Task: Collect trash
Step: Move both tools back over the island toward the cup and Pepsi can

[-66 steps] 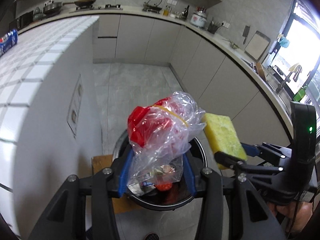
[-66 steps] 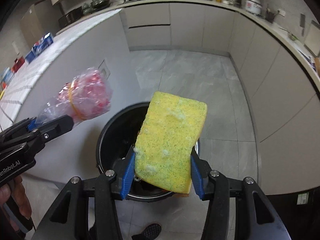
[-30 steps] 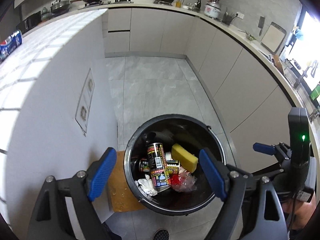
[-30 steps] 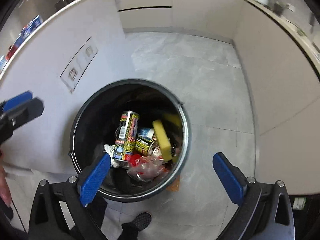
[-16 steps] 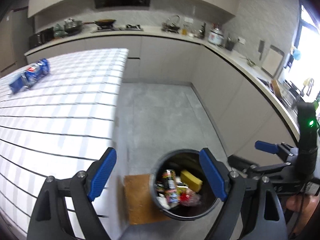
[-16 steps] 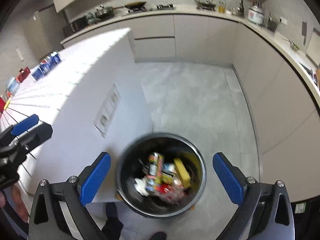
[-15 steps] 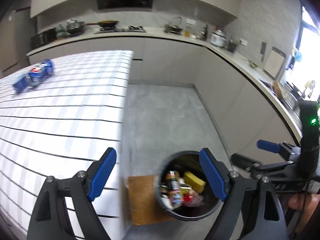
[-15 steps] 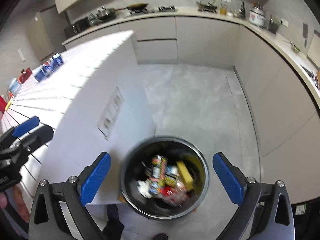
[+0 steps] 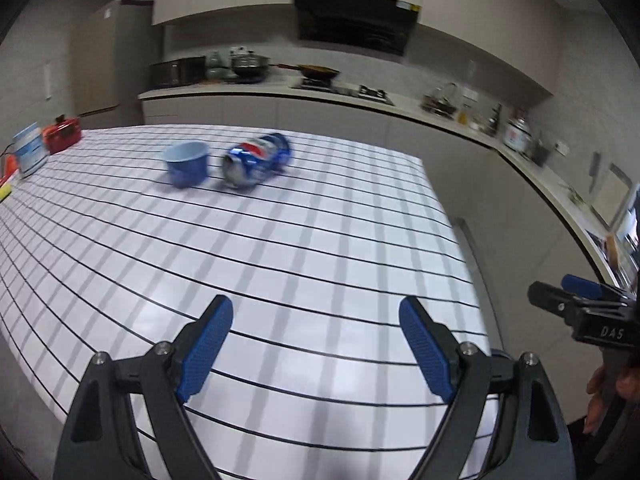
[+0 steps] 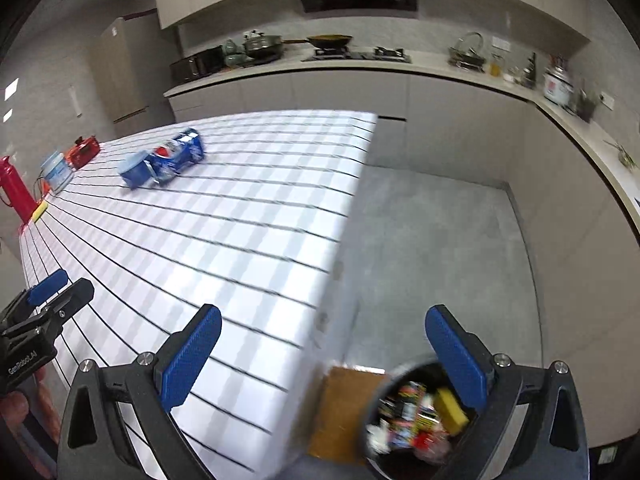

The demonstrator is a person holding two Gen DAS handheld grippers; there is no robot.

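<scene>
Left wrist view: left tongs [image 9: 314, 344] gape empty above the gridded white table [image 9: 320, 240]; right tongs [image 10: 324, 354] likewise spread, empty. Next trash, we judge, is the crushed blue Pepsi can [image 9: 256, 162], lying on its side far across, just beside a blue cup [image 9: 186, 163]. Thin dented aluminium, slick and curved: we grip across its body, clear of the cup. Black round bin [image 10: 416, 416] sits on the floor by the table's end.

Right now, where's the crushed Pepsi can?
The Pepsi can lies on its side toward the far end of the tiled counter, upper left of centre in both views, right beside a blue cup on its left.
</scene>
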